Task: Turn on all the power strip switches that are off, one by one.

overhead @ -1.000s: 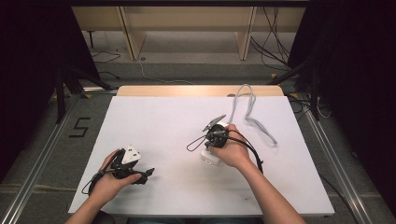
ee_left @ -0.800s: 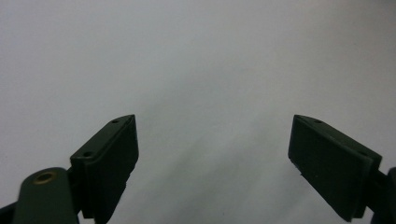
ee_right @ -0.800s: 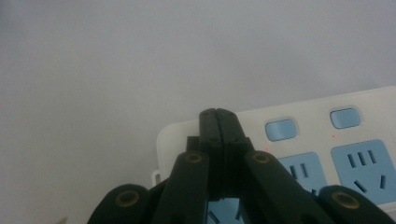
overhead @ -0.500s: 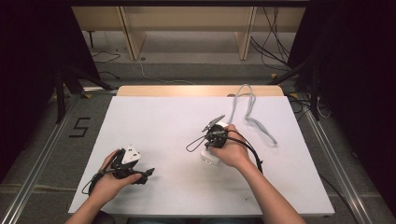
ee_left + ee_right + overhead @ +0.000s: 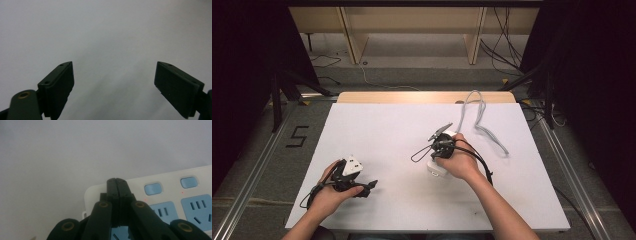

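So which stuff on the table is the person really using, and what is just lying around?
In use:
- right gripper, jaws shut, over the white power strip
- the strip's grey cable, trailing toward the far edge of the white table

Just waiting or lying about:
- left gripper, jaws open over bare table
- cables on the floor behind the table

White power strip (image 5: 175,195) with blue sockets and blue switches, flat on the white table (partly under the right hand), grey cord (image 5: 482,117) trailing toward the far edge

Bare tabletop (image 5: 382,130) left of power strip (image 5: 436,167)
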`<state>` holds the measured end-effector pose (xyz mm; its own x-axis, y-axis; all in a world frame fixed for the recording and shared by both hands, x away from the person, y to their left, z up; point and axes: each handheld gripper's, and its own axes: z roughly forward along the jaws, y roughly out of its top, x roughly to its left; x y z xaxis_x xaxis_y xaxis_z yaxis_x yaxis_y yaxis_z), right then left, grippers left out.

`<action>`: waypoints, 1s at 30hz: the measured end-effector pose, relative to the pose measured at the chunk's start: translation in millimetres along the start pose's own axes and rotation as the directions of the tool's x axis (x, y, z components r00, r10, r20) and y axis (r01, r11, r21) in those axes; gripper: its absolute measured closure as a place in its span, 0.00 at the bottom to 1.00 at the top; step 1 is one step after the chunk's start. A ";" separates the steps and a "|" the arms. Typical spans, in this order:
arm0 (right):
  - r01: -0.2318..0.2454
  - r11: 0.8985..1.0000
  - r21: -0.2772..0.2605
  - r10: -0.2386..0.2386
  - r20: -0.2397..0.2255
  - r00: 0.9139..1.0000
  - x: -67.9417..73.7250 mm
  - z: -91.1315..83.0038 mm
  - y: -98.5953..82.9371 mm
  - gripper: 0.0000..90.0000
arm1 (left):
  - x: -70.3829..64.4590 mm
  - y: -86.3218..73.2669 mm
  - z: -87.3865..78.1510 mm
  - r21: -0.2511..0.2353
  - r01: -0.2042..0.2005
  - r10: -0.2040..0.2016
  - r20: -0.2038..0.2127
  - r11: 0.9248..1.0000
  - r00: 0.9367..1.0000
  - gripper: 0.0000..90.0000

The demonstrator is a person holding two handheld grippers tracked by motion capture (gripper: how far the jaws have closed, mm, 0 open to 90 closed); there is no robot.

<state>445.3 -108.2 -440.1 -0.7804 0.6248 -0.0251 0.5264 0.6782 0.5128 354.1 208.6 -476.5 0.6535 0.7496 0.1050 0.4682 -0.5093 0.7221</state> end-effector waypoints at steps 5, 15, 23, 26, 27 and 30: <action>0.008 1.000 0.000 -0.008 0.002 1.000 0.1 0.9 -0.3 1.00 | -0.2 0.0 -0.1 0.000 0.002 -0.002 0.000 1.000 1.000 0.18; 0.001 1.000 0.007 -0.001 0.002 1.000 0.2 1.7 -0.1 1.00 | -0.4 0.2 -0.1 -0.002 -0.001 0.001 -0.002 1.000 1.000 0.18; 0.003 1.000 0.018 -0.004 0.008 1.000 1.2 2.2 1.0 1.00 | -1.1 0.4 0.0 -0.003 -0.004 0.004 -0.004 1.000 1.000 0.18; -0.002 1.000 0.019 0.002 0.002 1.000 0.4 2.3 0.8 1.00 | -1.2 0.3 0.0 -0.003 -0.004 0.004 -0.004 1.000 1.000 0.18; -0.003 1.000 0.019 0.003 0.003 1.000 0.5 2.4 0.8 1.00 | -1.2 0.4 0.0 -0.003 -0.004 0.004 -0.004 1.000 1.000 0.18; -0.002 1.000 0.021 0.002 0.012 1.000 1.8 2.6 1.2 1.00 | -1.5 0.5 0.2 -0.004 -0.005 0.005 -0.005 1.000 1.000 0.18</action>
<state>445.4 -105.2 -441.7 -0.7751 0.6309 -0.0348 0.5349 0.6846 0.4951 353.4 207.2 -476.5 0.6530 0.7492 0.1114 0.4629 -0.5112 0.7242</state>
